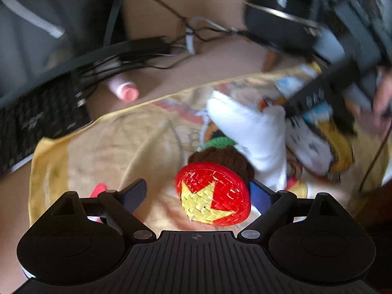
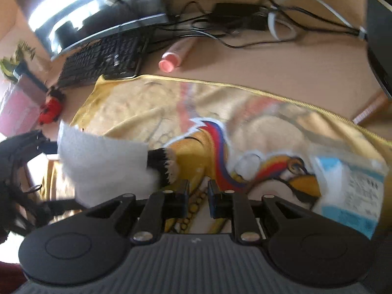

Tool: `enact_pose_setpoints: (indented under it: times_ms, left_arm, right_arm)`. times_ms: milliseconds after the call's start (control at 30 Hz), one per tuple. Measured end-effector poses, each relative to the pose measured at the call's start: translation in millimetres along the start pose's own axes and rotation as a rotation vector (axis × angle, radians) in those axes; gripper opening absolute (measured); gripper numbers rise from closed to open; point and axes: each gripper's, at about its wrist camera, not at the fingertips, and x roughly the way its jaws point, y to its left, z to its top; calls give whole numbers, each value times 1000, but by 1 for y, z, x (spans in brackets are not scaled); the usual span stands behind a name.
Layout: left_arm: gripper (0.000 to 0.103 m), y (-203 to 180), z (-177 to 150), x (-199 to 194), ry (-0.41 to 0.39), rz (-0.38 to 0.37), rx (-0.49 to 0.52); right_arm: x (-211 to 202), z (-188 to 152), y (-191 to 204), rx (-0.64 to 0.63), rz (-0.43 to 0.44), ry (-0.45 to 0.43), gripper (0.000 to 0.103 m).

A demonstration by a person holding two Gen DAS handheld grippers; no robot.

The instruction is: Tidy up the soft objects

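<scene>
A red woven disc with a yellow star point(image 1: 213, 196) lies on a yellow printed cloth point(image 1: 103, 147). It sits between the fingers of my left gripper point(image 1: 197, 192), close to the right finger, and the jaws stand wide open. Behind it are a brown knitted piece with a green top point(image 1: 220, 155) and a white soft item point(image 1: 250, 132). In the right wrist view my right gripper point(image 2: 198, 191) hovers over the cloth point(image 2: 152, 103), its fingers a narrow gap apart with nothing between them. The white soft item point(image 2: 103, 166) lies just to its left.
Behind the cloth are a black keyboard point(image 2: 103, 58), a pink tube point(image 2: 174, 56), tangled cables point(image 2: 245, 19) and a monitor point(image 2: 98, 12). A red ladybird toy point(image 2: 50, 110) sits at the left. A dark box point(image 2: 379, 36) stands at the right edge.
</scene>
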Motion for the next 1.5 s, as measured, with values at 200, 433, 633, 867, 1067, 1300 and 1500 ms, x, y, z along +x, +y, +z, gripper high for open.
enact_pose_setpoints:
  times_ms: [200,433,633,867,1067,1300,1500]
  left_arm:
    - [94,-3,7,4,24,50,27]
    - [95,-1,12,5,39,47,12]
    - [95,-3,4,3,43,33,2]
    - [95,2,-2,2,35,23,-24]
    - [97,22,-4,-3,31,47,-71]
    - [97,47,-5,-10,4,69,-197]
    - [98,66,1,-2,25,25,-315]
  right_arm:
    - [-44,-22,21,-129,147,-118,70]
    - [-33,-30,72,-394,30,-180,74]
    - [-2,-15,74,-300,131,-81,33]
    - [-9,-6,73,-269,89,-90,5]
    - [-55,25,59,-84,298,-205,4]
    - [-52,-1,86,-325,102,-188,64]
    - [-7,-57,119,-594,41,-68,64]
